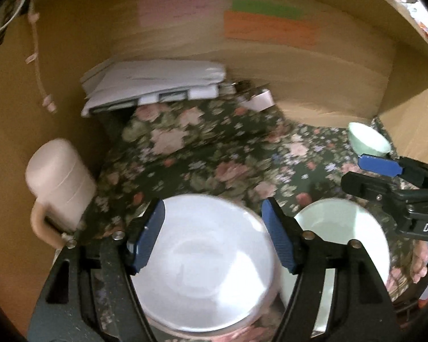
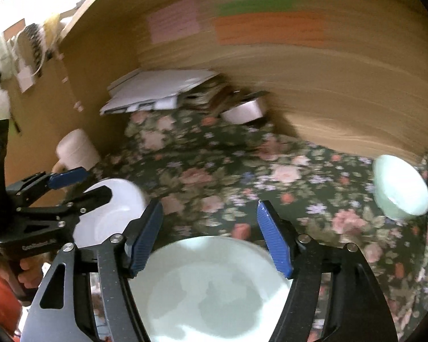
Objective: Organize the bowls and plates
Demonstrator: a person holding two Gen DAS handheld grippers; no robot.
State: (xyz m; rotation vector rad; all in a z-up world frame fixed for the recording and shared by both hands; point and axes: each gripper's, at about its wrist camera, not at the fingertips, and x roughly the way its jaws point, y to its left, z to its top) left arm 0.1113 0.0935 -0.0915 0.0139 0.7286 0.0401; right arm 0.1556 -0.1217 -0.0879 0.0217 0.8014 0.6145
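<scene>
A white plate (image 1: 202, 270) lies on the floral cloth (image 1: 202, 148). My left gripper (image 1: 212, 205) hangs over the plate's far rim, jaws open, and the blue pads (image 1: 149, 236) touch nothing. Right of it lies a pale green plate (image 1: 342, 228), which fills the bottom of the right wrist view (image 2: 214, 285). My right gripper (image 2: 209, 205) stands open above that plate, holding nothing. Each gripper appears from the side in the other's view: the right one (image 1: 359, 173) and the left one (image 2: 85, 185), both open. A small pale green bowl (image 2: 399, 188) sits at the far right by the wooden wall.
A pink mug (image 1: 60, 182) stands at the left by the wooden side wall. A stack of white papers (image 1: 154, 85) and a small white box (image 1: 259, 99) lie at the back under a wooden panel (image 1: 185, 40) with coloured notes. A hand (image 2: 28, 273) holds the left gripper's handle.
</scene>
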